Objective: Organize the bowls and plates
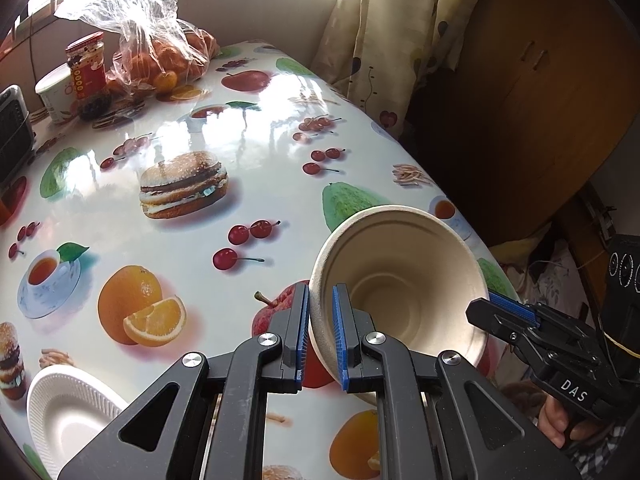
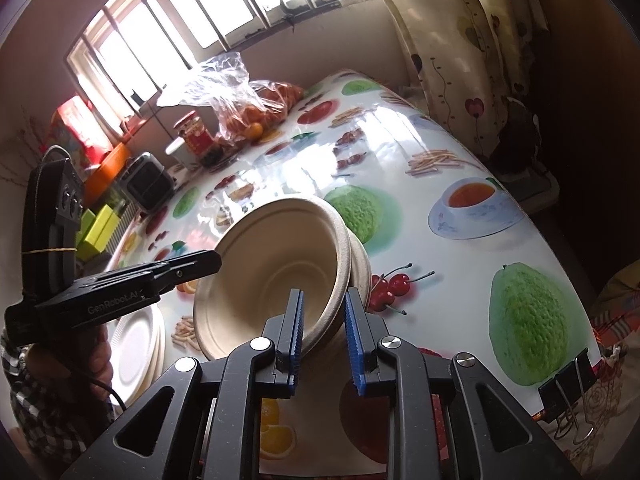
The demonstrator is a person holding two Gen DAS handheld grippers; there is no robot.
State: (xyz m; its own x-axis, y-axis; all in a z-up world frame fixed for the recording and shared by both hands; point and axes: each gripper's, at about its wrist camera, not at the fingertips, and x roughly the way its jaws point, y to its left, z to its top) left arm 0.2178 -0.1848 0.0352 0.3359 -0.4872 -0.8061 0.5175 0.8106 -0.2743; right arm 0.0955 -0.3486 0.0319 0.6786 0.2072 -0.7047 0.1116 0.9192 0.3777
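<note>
Left tongs (image 1: 321, 330) clamp tight on the beige bowl (image 1: 404, 280) rim; right tongs (image 2: 324, 332) pinch the opposite rim, bowl tilted above the surface (image 1: 160, 132).

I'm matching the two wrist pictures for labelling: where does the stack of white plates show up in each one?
Left wrist view: white plates at the bottom left corner, beside the left gripper's arm.
Right wrist view: white plates at lower left, just below the left gripper.
Shared landmark: the bag of oranges at the table's far end.
</note>
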